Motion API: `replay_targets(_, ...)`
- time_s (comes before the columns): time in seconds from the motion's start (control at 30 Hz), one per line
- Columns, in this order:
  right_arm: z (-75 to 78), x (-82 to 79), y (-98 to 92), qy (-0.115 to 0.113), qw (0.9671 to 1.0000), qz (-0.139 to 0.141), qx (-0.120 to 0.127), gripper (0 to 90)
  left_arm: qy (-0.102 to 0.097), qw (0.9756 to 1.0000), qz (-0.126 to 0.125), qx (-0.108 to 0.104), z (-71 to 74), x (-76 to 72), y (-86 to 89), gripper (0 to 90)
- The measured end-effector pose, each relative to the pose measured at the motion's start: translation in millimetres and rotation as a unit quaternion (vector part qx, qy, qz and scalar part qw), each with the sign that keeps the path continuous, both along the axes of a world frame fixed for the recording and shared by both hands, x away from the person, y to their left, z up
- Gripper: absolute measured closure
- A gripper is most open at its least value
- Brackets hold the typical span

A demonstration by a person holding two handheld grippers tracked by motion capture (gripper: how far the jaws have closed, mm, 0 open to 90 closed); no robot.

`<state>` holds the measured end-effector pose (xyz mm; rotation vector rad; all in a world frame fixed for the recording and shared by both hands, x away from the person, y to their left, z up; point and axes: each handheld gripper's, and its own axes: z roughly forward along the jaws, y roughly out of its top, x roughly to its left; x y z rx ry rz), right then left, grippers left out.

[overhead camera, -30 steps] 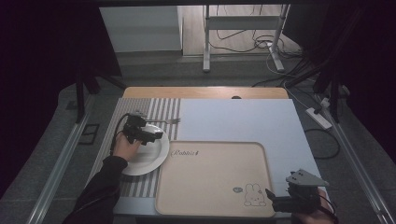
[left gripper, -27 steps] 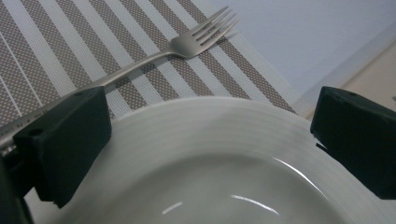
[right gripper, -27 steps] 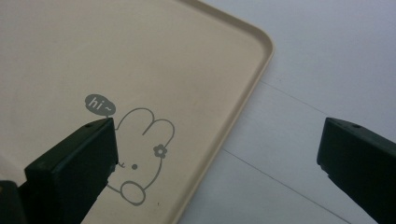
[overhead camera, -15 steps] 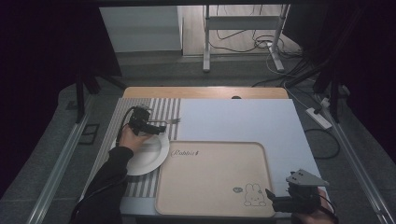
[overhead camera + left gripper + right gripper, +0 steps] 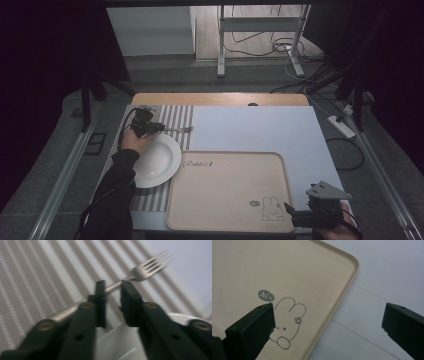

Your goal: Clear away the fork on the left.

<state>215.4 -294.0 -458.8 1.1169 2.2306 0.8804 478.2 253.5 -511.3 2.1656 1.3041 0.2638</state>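
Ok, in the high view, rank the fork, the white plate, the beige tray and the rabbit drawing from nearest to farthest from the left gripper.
1. Fork: its handle is between the left gripper's jaws, over the striped mat.
2. White plate: just below the gripper, on the person's side.
3. Beige tray: to the right, mid-table.
4. Rabbit drawing: in the tray's near right corner, by the right gripper.

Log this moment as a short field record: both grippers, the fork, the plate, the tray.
left gripper: jaws around the fork handle, over the striped mat
fork: tines pointing toward the pale blue table cover
plate: white, empty, on the striped mat, left of the tray
tray: beige, empty, rabbit drawing in near right corner
right gripper: jaws wide open, holding nothing, at the tray's near right corner
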Motion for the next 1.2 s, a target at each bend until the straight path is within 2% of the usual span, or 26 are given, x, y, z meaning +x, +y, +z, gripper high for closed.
replay_targets(0.07, 0.1, 0.1, -0.1, 0.001, 1.0000, 0.001, 0.000, 0.0, 0.011, 0.9998, 0.010, 0.016, -2.4, 8.1, 1.6, 88.9)
replay_targets(0.23, 0.1, 0.1, -0.3, 0.002, 1.0000, 0.001, 0.001, 0.0, 0.024, 0.9991, 0.020, 0.030, -5.5, 17.9, 0.4, 88.9)
replay_targets(0.27, 0.1, 0.1, -0.2, 0.002, 1.0000, 0.001, 0.001, 0.0, 0.027, 0.9984, 0.026, 0.041, -6.2, 20.0, -0.7, 88.9)
replay_targets(0.37, 0.0, 0.1, -0.2, 0.002, 1.0000, 0.002, 0.000, 0.0, 0.038, 0.9966, 0.044, 0.058, -7.9, 26.7, -2.7, 88.8)
replay_targets(0.5, 0.0, 0.1, -0.3, 0.002, 1.0000, 0.003, 0.000, 0.0, 0.047, 0.9945, 0.048, 0.080, -8.9, 30.2, -0.7, 88.8)
replay_targets(0.67, -0.1, -0.2, -0.1, 0.003, 1.0000, 0.005, 0.000, 0.0, 0.059, 0.9947, 0.043, 0.072, -8.4, 27.7, 4.9, 88.9)
replay_targets(0.83, -0.4, -0.4, 0.8, 0.003, 1.0000, 0.005, -0.004, 0.0, 0.076, 0.9946, 0.012, 0.070, -6.9, 17.8, 10.4, 89.0)
replay_targets(1.03, -0.5, -0.4, 1.5, 0.005, 0.9999, 0.007, -0.007, 0.0, 0.095, 0.9939, -0.010, 0.055, -6.3, 12.8, 15.7, 89.0)
replay_targets(1.2, -0.6, -0.5, 1.9, 0.005, 0.9999, 0.009, -0.010, 0.0, 0.096, 0.9942, -0.009, 0.048, -6.8, 11.5, 17.4, 89.0)
